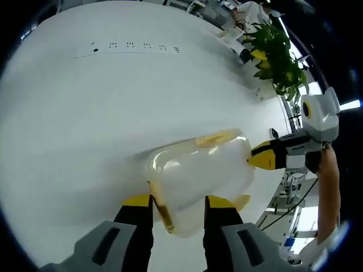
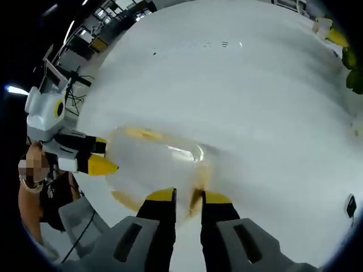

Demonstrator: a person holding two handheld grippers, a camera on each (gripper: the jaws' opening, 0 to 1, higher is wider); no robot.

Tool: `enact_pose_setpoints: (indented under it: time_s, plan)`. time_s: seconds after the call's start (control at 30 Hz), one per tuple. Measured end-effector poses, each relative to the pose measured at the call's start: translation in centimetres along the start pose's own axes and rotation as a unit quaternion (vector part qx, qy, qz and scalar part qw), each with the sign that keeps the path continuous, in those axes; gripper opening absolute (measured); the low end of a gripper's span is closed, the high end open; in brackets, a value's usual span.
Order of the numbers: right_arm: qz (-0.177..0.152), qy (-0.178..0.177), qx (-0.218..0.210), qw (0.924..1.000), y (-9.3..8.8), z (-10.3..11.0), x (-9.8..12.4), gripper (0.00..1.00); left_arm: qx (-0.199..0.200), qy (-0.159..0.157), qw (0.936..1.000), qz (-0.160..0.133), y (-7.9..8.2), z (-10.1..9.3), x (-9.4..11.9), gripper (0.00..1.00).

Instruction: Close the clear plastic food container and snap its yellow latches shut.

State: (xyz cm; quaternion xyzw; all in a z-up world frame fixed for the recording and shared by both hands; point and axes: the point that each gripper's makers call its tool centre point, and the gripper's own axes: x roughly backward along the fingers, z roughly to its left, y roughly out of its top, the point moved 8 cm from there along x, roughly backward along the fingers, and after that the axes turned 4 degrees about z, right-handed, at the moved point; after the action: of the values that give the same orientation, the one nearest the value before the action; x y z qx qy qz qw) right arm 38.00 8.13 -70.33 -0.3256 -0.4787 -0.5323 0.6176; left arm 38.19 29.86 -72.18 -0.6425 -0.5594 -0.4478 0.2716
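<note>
The clear plastic container (image 1: 198, 170) lies on its side over the white table (image 1: 85, 113), with yellow latches along its edges. My left gripper (image 1: 180, 203) is open, and the container's near end and one yellow latch (image 1: 161, 211) sit between its jaws. My right gripper (image 1: 252, 158) meets the far end from the right. In the right gripper view the container (image 2: 159, 161) lies just ahead. My right gripper (image 2: 189, 197) has its jaws close together on a yellow latch (image 2: 199, 184). The left gripper (image 2: 105, 154) straddles the opposite end, jaws apart.
A green potted plant (image 1: 278, 51) stands at the table's far right edge. A row of sockets (image 1: 136, 46) is set into the far tabletop. A person's arm (image 1: 329, 187) holds the right gripper. Office clutter lies beyond the table edge (image 2: 85, 45).
</note>
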Motion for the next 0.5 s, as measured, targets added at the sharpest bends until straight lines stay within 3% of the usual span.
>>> enact_pose_setpoints:
  time_s: [0.2, 0.5]
  plan:
    - [0.014, -0.037, 0.019, 0.9991, -0.2, 0.7, 0.2, 0.06, 0.000, 0.003, 1.0000, -0.001, 0.3, -0.1, -0.1, 0.28]
    - [0.013, -0.033, 0.011, 0.9993, 1.1, 0.2, -0.2, 0.09, -0.002, 0.002, 1.0000, -0.009, 0.4, -0.3, -0.1, 0.28]
